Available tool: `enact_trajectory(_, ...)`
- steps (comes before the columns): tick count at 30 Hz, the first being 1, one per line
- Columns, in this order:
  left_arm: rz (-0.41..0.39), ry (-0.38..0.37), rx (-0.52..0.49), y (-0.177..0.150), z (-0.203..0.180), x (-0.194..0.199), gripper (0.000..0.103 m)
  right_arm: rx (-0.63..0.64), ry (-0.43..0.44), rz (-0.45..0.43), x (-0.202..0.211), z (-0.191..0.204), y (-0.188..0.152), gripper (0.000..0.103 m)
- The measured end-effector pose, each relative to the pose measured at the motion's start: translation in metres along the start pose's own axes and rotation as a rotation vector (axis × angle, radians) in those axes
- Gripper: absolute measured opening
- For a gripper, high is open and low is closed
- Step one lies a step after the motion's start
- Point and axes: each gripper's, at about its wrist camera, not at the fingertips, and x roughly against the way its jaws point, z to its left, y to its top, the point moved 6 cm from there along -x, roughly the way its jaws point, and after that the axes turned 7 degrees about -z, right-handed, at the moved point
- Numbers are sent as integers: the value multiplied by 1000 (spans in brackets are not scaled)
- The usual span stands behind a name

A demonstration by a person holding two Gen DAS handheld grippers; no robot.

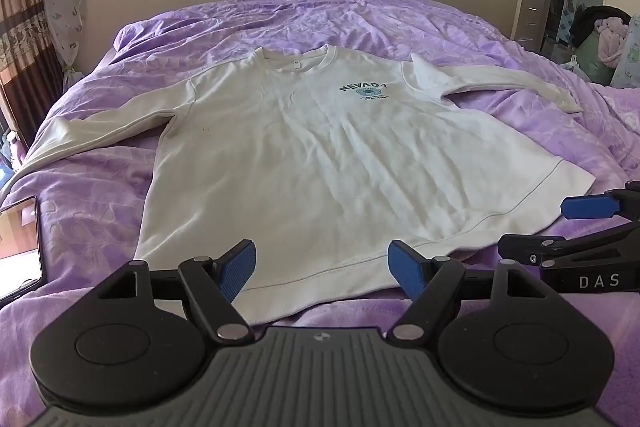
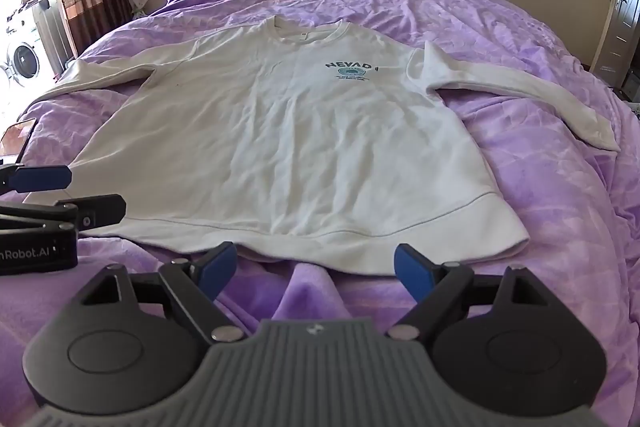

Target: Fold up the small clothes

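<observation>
- White cotton-like sweatshirt (image 1: pixel 320 155) lies face up and spread flat on a purple quilted bed cover (image 1: pixel 440 23), collar toward the far wall, both long sleeves stretched out to the sides.
- Fabric looks soft, light and limp, with shallow wrinkles; it will likely sag and drape once lifted, and may drag the loose cover beneath.
- Thicker ribbed hem band (image 2: pixel 360 247) runs along the near edge; its corners look like the firmest places to pinch.
- Left tool (image 1: pixel 322 267) hovers over the near hem, blue pads spread wide, grasping nothing.
- Right tool (image 2: pixel 316 267) hangs just short of the hem, also released and empty.
- Phone-like screen (image 1: pixel 18 247) rests on the bed to the left, apart from the shirt.
</observation>
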Motion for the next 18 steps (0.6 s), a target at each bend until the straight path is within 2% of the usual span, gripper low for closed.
enact_trajectory(18,2,0,0,0,0,0,88,-3,3,4,-1,0,0,82)
